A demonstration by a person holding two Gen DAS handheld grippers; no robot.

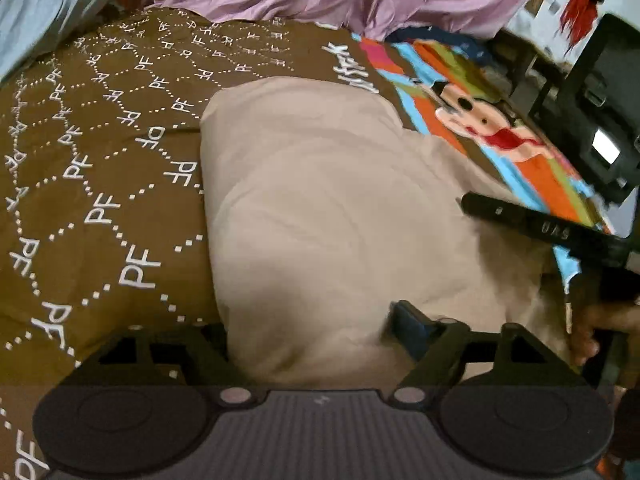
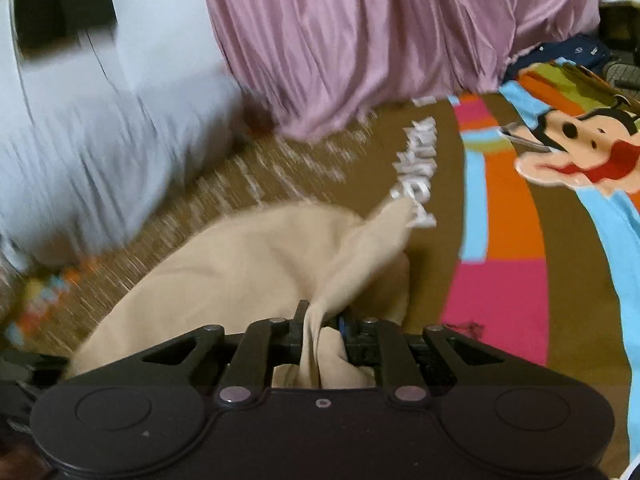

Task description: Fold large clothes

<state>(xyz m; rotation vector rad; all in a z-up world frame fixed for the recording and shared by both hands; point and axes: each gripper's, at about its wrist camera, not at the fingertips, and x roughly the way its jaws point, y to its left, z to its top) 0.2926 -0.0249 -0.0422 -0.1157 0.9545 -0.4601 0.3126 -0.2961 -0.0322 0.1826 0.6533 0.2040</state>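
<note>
Right tongs (image 2: 324,324) pinch a bunched corner of the beige cloth (image 2: 248,256) over the brown bedspread (image 2: 436,184). Left tongs (image 1: 308,340) gape wide around the cloth.

Beige garment (image 1: 320,208): soft matt cloth, smooth weave, shallow creases; a bunched fold of it sits pinched in the right tongs (image 2: 324,320), which are matt black plastic with dull metal pivot pins. Left tongs (image 1: 312,340): the same matt black plastic, with a finely ribbed housing and a glossier blue pad on the one visible finger (image 1: 406,322). Bedspread (image 1: 100,184): brown printed cloth, matt, flat; the pink curtain (image 2: 360,40) behind is thin cloth with a faint satin sheen, hanging in folds.
</note>
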